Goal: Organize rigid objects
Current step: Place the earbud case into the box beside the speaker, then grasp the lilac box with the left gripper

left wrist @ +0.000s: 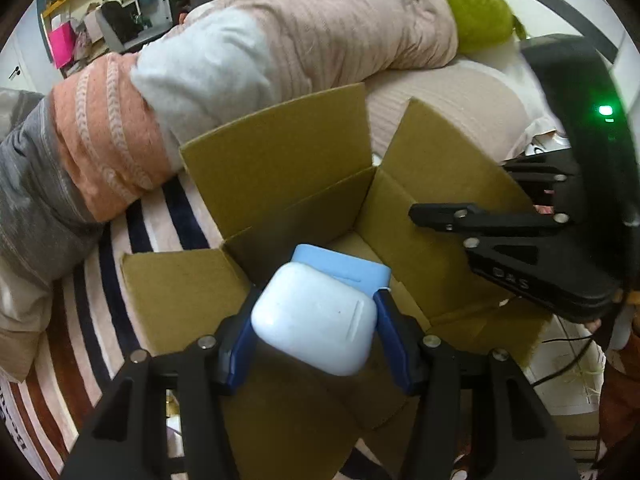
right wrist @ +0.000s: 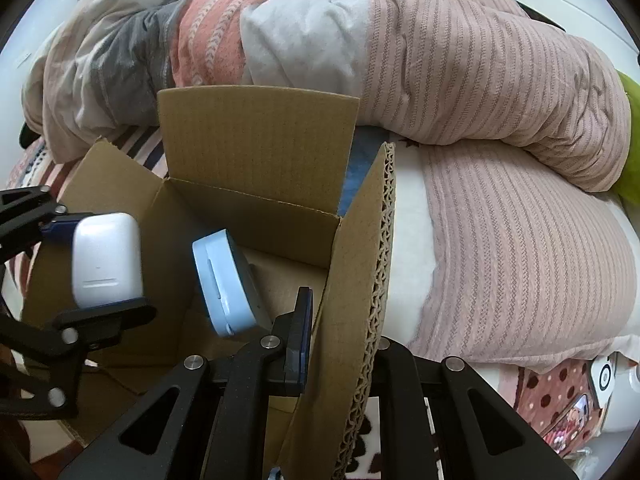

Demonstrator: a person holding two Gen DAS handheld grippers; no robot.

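Observation:
My left gripper point(left wrist: 316, 320) is shut on a white earbuds case point(left wrist: 316, 316) and holds it over the open cardboard box point(left wrist: 280, 168). The case also shows in the right wrist view point(right wrist: 106, 260), held by the left gripper point(right wrist: 100, 264). A light blue flat case point(left wrist: 344, 268) leans inside the box, just beyond the white case; it also shows in the right wrist view point(right wrist: 226, 284). My right gripper point(right wrist: 340, 344) is shut on the box's right flap point(right wrist: 360, 280), one finger on each side of it. In the left wrist view it point(left wrist: 520, 240) sits at the box's right side.
The box stands on a bed with a striped blanket point(left wrist: 140, 232). A long roll of bedding point(right wrist: 460, 68) lies behind the box, with a green cushion point(left wrist: 476, 12) at its end. A pink ribbed cover point(right wrist: 520, 260) lies to the right.

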